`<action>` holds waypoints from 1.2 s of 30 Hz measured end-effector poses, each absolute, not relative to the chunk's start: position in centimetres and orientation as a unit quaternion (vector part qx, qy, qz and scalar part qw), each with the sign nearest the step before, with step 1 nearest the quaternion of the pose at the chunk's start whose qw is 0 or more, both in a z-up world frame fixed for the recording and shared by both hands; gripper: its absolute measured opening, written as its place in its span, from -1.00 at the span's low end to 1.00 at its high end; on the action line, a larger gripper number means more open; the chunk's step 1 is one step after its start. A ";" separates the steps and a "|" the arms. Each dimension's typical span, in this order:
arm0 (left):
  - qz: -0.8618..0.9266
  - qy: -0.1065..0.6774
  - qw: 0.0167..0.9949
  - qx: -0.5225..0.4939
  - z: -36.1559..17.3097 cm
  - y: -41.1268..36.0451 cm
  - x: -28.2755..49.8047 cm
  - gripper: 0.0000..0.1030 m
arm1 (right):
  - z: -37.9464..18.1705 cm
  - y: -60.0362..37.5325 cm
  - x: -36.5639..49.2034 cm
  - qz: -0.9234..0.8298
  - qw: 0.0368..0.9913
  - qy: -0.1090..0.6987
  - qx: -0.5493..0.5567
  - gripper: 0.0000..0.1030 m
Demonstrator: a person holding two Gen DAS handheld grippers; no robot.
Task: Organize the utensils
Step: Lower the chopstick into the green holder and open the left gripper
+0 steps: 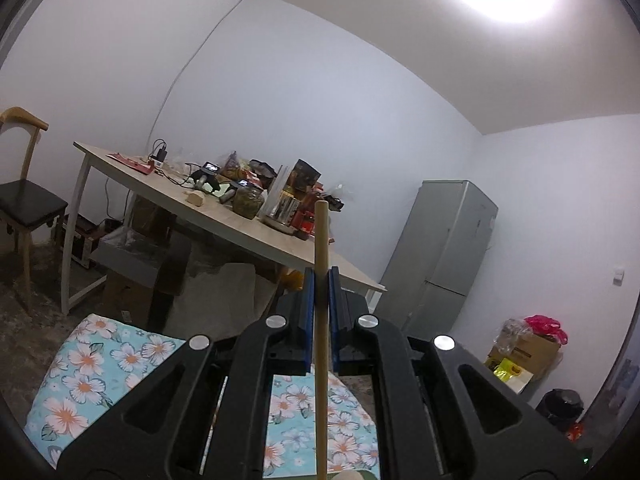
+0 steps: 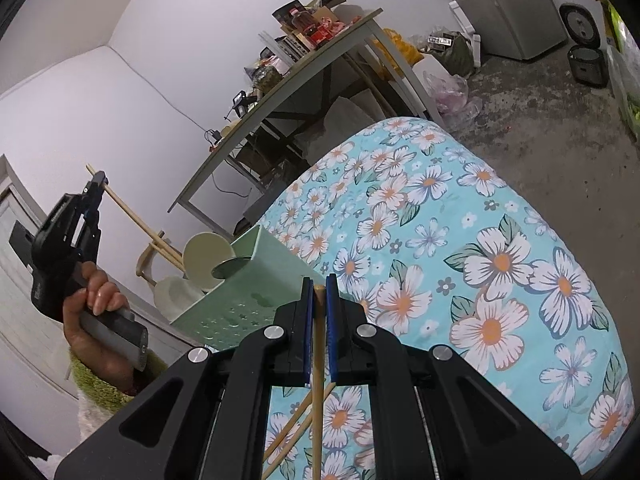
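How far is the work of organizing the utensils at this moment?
Done: the green holder already contains pale spoons and a dark ladle. In hand: the left gripper and the right gripper are each shut on a chopstick. Left: two more chopsticks lie on the floral cloth.
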State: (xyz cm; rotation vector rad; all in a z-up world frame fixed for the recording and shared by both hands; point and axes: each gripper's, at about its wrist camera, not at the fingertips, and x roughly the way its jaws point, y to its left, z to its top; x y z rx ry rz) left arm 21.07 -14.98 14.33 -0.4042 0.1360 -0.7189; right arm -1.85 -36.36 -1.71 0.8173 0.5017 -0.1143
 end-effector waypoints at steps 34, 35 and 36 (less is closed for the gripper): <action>-0.361 0.173 0.914 -0.065 8.7 -7.1 12.7 0.02 | 9.3 -31.8 -4.5 -0.034 0.949 0.162 0.268 -0.87; -0.361 0.181 0.913 -0.059 8.1 -6.7 12.6 0.02 | 10.1 -31.5 -4.5 -0.031 0.953 0.156 0.259 -0.87; -0.362 0.189 0.911 -0.053 7.5 -6.3 12.4 0.02 | 11.0 -31.2 -4.4 -0.027 0.956 0.150 0.250 -0.88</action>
